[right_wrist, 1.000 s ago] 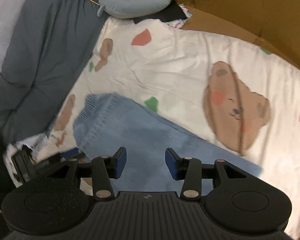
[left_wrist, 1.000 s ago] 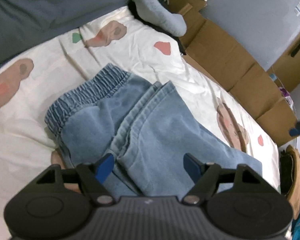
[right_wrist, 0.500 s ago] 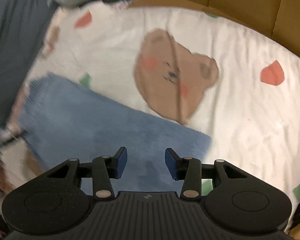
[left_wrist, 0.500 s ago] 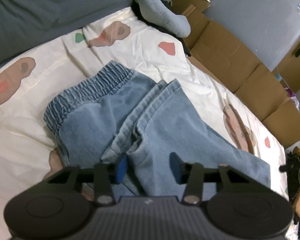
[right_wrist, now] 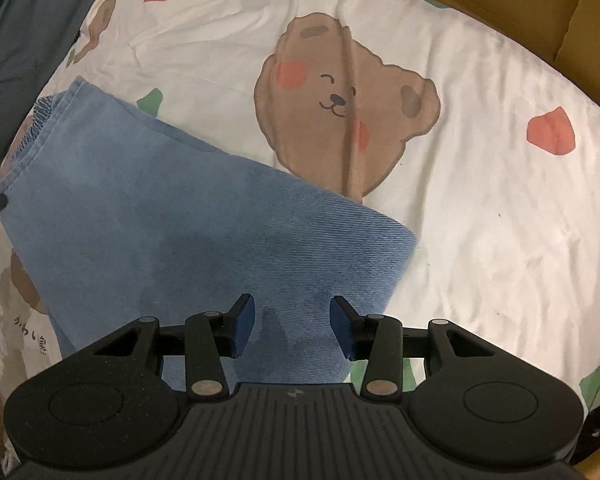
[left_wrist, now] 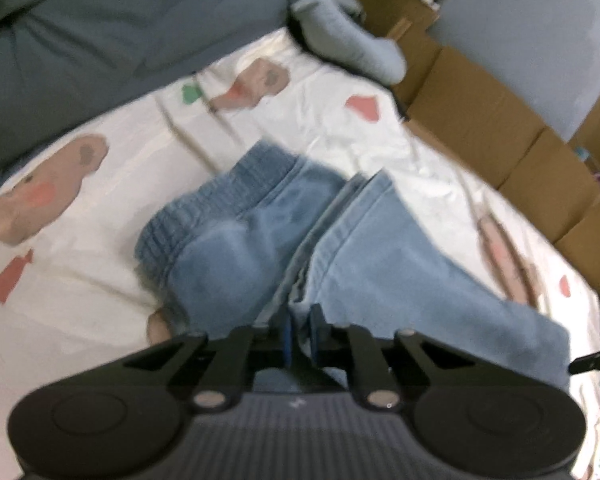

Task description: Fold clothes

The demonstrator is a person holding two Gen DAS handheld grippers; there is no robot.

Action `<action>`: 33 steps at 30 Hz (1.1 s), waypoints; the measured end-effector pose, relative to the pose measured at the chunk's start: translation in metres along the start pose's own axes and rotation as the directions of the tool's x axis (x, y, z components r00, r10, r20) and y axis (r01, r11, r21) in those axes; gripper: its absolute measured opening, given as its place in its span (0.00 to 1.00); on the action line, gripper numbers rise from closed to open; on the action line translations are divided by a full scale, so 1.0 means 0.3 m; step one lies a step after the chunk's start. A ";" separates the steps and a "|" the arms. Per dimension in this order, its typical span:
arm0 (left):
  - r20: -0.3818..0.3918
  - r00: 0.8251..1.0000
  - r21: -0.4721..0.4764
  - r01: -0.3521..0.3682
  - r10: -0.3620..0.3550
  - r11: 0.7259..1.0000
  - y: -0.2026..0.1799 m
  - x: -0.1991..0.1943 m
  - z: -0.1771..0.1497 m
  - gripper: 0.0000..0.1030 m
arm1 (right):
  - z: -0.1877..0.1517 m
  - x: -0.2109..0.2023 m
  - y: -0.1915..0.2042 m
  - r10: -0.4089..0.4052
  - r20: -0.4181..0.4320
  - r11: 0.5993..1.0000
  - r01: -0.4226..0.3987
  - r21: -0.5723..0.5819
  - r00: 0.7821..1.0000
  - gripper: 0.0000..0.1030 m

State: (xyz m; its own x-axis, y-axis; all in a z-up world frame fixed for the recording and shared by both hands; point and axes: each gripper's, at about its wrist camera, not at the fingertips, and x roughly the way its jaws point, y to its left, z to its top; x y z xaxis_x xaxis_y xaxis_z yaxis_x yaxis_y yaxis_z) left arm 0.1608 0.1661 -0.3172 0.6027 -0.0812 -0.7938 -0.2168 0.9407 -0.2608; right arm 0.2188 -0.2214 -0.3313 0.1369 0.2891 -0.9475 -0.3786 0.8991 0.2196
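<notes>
Jeans (left_wrist: 380, 264) hem between closing left gripper (left_wrist: 300, 334), right gripper (right_wrist: 291, 326) apart above leg.

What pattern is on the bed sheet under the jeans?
The bed sheet is white with brown cartoon bears and small red and green shapes, clearest in the right wrist view.

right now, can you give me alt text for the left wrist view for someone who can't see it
The left hand-held gripper is closing its blue pads on a hem edge of light blue jeans, which lie folded on a white bedsheet printed with brown bears. A grey blanket, a grey-blue cushion and cardboard boxes border the sheet; the picture is slightly blurred.
</notes>
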 end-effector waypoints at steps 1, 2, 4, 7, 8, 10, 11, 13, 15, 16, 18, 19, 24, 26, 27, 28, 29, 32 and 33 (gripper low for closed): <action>-0.012 1.000 -0.004 -0.002 0.002 1.000 0.004 0.008 -0.003 0.09 | -0.001 0.005 0.003 -0.007 -0.001 1.000 0.007 -0.003 1.000 0.48; -0.021 1.000 -0.009 0.002 -0.002 1.000 0.005 0.010 -0.002 0.11 | -0.001 0.010 0.004 -0.012 -0.003 1.000 0.012 -0.007 1.000 0.48; -0.013 1.000 -0.002 0.000 -0.001 1.000 -0.002 -0.005 0.005 0.15 | 0.000 0.022 0.003 -0.019 -0.008 1.000 0.019 -0.013 1.000 0.48; 0.038 0.999 0.052 -0.024 0.022 0.998 -0.025 -0.045 0.029 0.35 | -0.005 0.035 -0.003 -0.025 -0.015 1.000 0.025 -0.013 1.000 0.48; 0.047 0.999 0.073 -0.017 0.014 0.997 -0.032 -0.050 0.045 0.43 | -0.005 0.036 -0.005 -0.024 -0.012 1.000 0.024 -0.011 1.000 0.48; 0.046 0.999 0.112 0.003 -0.008 0.994 -0.042 -0.039 0.081 0.45 | -0.002 0.035 -0.007 -0.021 -0.004 1.000 0.020 -0.008 1.000 0.48; 0.041 0.999 0.130 0.012 -0.017 0.991 -0.050 -0.027 0.102 0.46 | 0.000 0.033 -0.007 -0.020 0.001 1.000 0.020 -0.007 1.000 0.48; 0.033 0.999 0.159 0.029 -0.035 0.987 -0.070 0.001 0.141 0.46 | 0.005 0.032 -0.010 -0.017 0.010 1.000 0.017 -0.002 1.000 0.48; 0.034 0.998 0.200 0.044 -0.051 0.979 -0.098 0.032 0.177 0.49 | 0.006 0.032 -0.012 -0.014 0.018 1.000 0.014 0.001 1.000 0.48; 0.034 0.998 0.220 0.048 -0.056 0.974 -0.113 0.051 0.194 0.50 | 0.006 0.032 -0.014 -0.012 0.023 1.000 0.012 0.002 1.000 0.48; 0.030 0.997 0.249 0.055 -0.065 0.967 -0.143 0.091 0.223 0.50 | 0.002 0.034 -0.018 -0.005 0.031 1.000 0.005 0.005 1.000 0.48; 0.025 0.997 0.260 0.065 -0.074 0.963 -0.155 0.112 0.234 0.50 | 0.001 0.037 -0.021 -0.003 0.034 1.000 0.002 0.006 0.999 0.48; -0.026 0.995 0.324 0.101 -0.098 0.940 -0.214 0.236 0.277 0.55 | 0.003 0.059 -0.032 0.005 0.053 1.000 -0.006 0.013 0.999 0.47; -0.034 0.996 0.343 0.095 -0.088 0.934 -0.231 0.278 0.288 0.58 | 0.007 0.072 -0.033 0.009 0.062 1.000 -0.009 0.013 0.998 0.47; -0.035 0.996 0.347 0.089 -0.082 0.934 -0.238 0.297 0.294 0.63 | 0.009 0.078 -0.032 0.008 0.069 1.000 -0.009 0.009 0.998 0.47; -0.037 0.996 0.348 0.090 -0.082 0.933 -0.243 0.313 0.301 0.65 | 0.012 0.084 -0.032 0.008 0.077 1.000 -0.009 0.009 0.997 0.47; -0.037 0.996 0.350 0.094 -0.087 0.932 -0.249 0.327 0.307 0.66 | 0.016 0.091 -0.033 0.011 0.087 1.000 -0.012 0.014 0.996 0.47; -0.044 0.995 0.382 0.098 -0.088 0.919 -0.270 0.358 0.316 0.66 | 0.028 0.116 -0.025 0.023 0.117 1.000 -0.024 0.010 0.993 0.47; -0.046 0.995 0.397 0.096 -0.085 0.913 -0.278 0.367 0.318 0.65 | 0.034 0.128 -0.012 0.026 0.122 1.000 -0.025 -0.009 0.992 0.48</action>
State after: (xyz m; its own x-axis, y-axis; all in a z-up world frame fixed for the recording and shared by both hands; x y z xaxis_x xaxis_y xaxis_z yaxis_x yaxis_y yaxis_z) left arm 0.3186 0.1102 -0.3305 0.5826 -0.1756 -0.7936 0.1649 0.9816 -0.0961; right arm 0.2346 -0.2103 -0.3660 0.2377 0.3499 -0.9061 -0.3900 0.8888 0.2408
